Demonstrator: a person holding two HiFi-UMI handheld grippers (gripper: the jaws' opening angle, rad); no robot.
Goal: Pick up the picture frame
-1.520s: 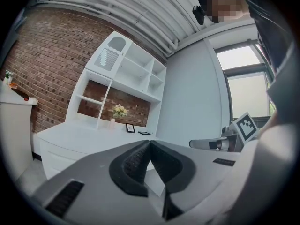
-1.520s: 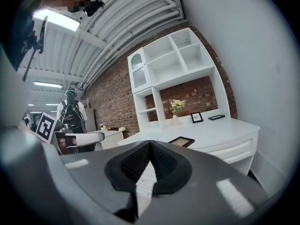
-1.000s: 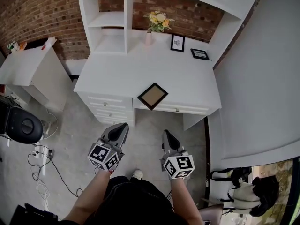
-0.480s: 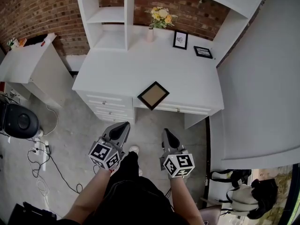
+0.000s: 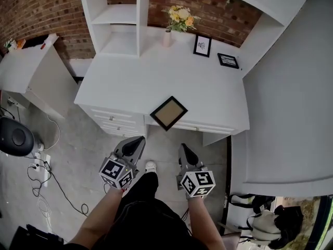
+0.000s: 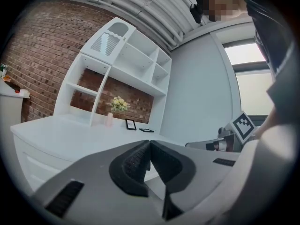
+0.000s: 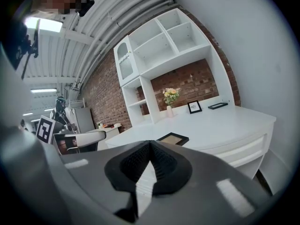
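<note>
The picture frame (image 5: 168, 113), dark-edged with a tan inside, lies flat at the front edge of the white desk (image 5: 130, 82), one corner over the edge. In the right gripper view the picture frame (image 7: 172, 138) shows just past my jaw tips. My left gripper (image 5: 138, 139) and right gripper (image 5: 183, 148) hang side by side in front of the desk, below the desktop in the head view and apart from the frame. Both are shut with nothing between the pads. The left gripper (image 6: 149, 142) points at the desk; the right gripper (image 7: 150, 142) does too.
A vase of flowers (image 5: 179, 20), a small upright frame (image 5: 202, 45) and a small flat frame (image 5: 228, 60) stand at the desk's back, under white shelves. A white side table (image 5: 26, 69) is at the left, cables (image 5: 47, 176) on the floor, bags (image 5: 270, 220) at the lower right.
The person has stepped toward the desk, so the desk and the frame lie lower and nearer in the head view. Both grippers have stayed shut and side by side.
</note>
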